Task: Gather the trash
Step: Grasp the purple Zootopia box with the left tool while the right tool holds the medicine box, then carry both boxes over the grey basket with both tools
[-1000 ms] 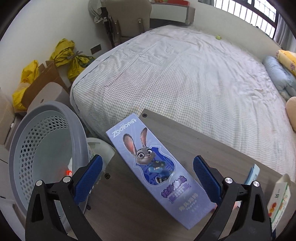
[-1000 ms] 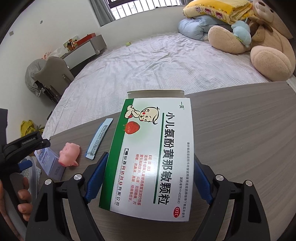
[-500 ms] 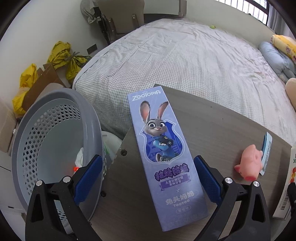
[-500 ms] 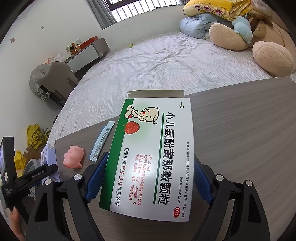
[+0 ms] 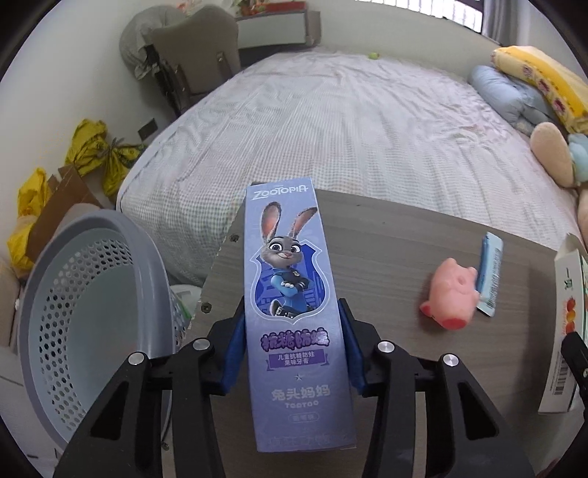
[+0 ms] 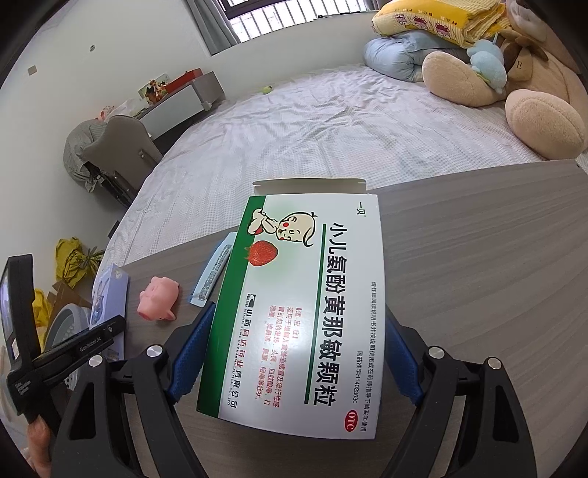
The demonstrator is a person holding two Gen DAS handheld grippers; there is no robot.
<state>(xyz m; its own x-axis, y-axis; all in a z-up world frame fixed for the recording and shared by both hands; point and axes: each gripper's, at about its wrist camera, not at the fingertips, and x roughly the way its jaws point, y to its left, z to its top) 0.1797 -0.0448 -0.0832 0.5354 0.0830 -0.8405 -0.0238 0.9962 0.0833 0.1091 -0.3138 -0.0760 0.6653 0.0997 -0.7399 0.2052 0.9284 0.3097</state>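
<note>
Two cartons are held, one per gripper. The left gripper [image 5: 292,345] pinches the purple Zootopia toothpaste box [image 5: 294,294] by its long sides, both blue pads pressed against it; the box points away along the fingers, over the table's left edge. The right gripper [image 6: 294,353] clamps the white and green medicine box [image 6: 305,309] the same way, its open top flap facing the bed [image 6: 312,125], above the middle of the wooden table [image 6: 477,257].

On the table between the two cartons lie two more things: one pink toy pig [image 5: 450,294] and one light blue sachet [image 5: 488,274], the pig touching the sachet's long side, both near the table's far edge.

One grey perforated basket [image 5: 84,316] stands on the floor just beyond the table's left edge, beside the toothpaste box.

Farther out, two yellow bags [image 5: 95,147] sit by the wall, and one large plush bear [image 6: 514,84] lies on the bed beside one folded yellow blanket [image 6: 437,18].
</note>
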